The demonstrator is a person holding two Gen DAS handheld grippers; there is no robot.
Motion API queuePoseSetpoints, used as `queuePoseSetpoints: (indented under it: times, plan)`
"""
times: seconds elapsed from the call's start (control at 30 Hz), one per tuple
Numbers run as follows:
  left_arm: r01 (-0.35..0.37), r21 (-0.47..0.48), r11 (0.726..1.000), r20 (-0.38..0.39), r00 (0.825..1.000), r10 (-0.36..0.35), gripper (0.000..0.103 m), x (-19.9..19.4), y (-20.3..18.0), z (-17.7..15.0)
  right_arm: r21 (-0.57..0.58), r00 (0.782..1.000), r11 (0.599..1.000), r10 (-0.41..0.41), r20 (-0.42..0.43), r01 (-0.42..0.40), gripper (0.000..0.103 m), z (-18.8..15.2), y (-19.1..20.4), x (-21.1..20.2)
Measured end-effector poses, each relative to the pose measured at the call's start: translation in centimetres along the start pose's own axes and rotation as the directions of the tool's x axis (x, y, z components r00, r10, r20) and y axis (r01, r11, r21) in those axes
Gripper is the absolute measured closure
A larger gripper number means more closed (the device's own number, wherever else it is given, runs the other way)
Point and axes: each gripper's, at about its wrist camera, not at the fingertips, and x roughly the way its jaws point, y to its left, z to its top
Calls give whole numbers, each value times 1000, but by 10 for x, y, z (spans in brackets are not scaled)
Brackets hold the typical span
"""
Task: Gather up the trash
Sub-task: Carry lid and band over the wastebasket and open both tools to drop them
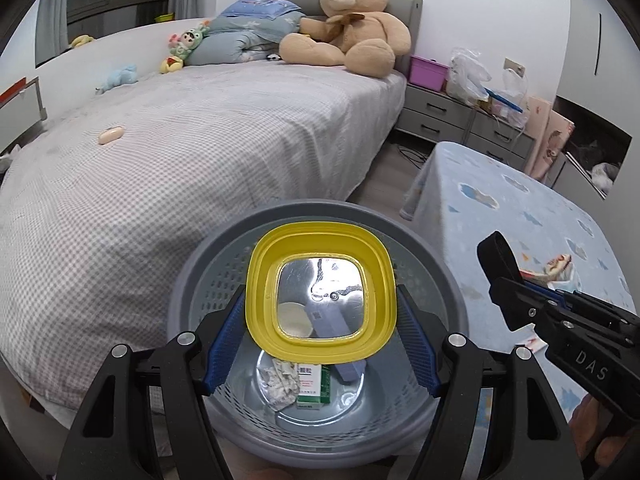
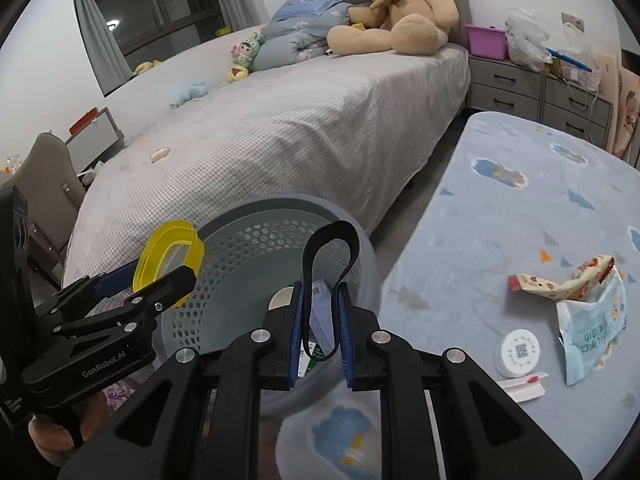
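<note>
1. Left gripper: we pinch the yellow lid, its opening facing us, bin directly below.
2. Right gripper: our jaws clamp the black band, loop upright, above the bin rim.

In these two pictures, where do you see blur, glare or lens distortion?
Left wrist view: sharp in the middle; the bed edges bend from the fisheye, corners are dark; the foil bottom of the yellow container shines with glare. Right wrist view: the near basket rim and the blue cover below the right gripper are smeared; the window reflects a lamp.
</note>
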Motion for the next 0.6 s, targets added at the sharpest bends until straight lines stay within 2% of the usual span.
queuePoseSetpoints:
  times: [0.33,0.6]
  plan:
    - [-61,-5,998,-37,997,61,34,18,12,1,-15,998,999,52,-47,-52,84,6,7,26]
    - [-69,-2,998,-48,996,69,34,23,13,1,-27,995,997,70,-76,-72,84,5,13,38]
